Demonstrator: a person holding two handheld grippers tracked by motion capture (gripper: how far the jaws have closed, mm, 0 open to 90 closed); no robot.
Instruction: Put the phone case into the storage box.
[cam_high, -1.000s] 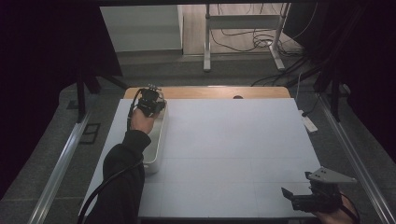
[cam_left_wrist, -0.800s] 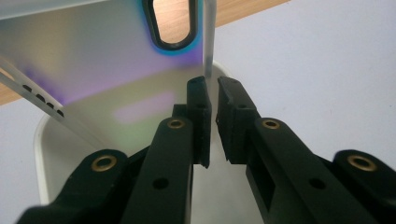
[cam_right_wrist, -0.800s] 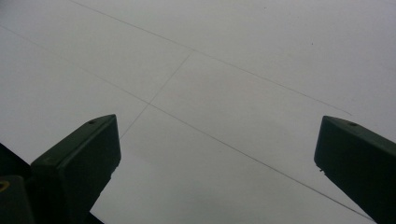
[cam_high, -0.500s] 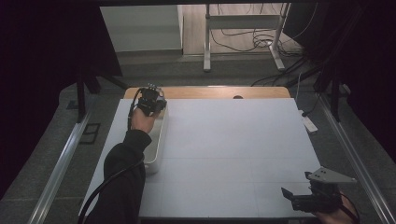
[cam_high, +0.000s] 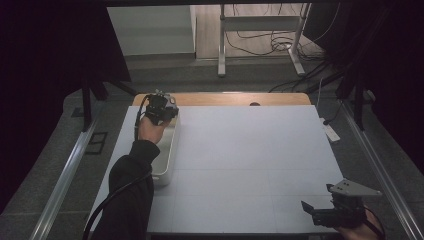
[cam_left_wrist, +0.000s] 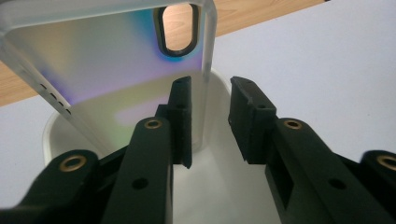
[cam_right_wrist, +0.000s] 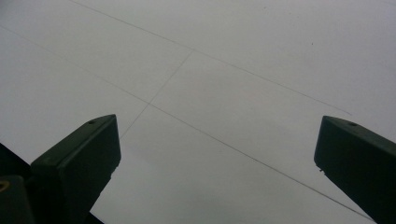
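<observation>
Table (cam_high: 250, 165): white sheet across most of the high view, a strip of bare wood along its far edge, faint seam lines crossing it. My right tongs' view looks down on that same sheet (cam_right_wrist: 224, 70), seams running diagonally.

Bin (cam_high: 167, 155): white, long and narrow, left of centre in the high view, lying along the sheet's left side. My left sleeve (cam_high: 127, 200) comes up from the bottom left over its near end. In the left tongs' view its rounded far wall (cam_left_wrist: 219, 93) sits in the middle of the frame, with the table beyond it.

Phone case (cam_left_wrist: 112, 60): clear with an iridescent sheen, upper left of the left tongs' view, standing tilted in the bin, camera cut-out at top centre. One long edge runs down between my jaws.

Left tongs (cam_high: 161, 111): upper left of the high view, over the bin's far end. In their own view (cam_left_wrist: 210, 119) the jaws have just been opening; a gap shows each side of the case edge, so the pads no longer press on it. Released.

Right tongs (cam_high: 322, 212): bottom right corner of the high view, over the sheet's near edge, well apart from the bin. In their own view (cam_right_wrist: 217, 154) the jaws stand wide, nothing between them.
</observation>
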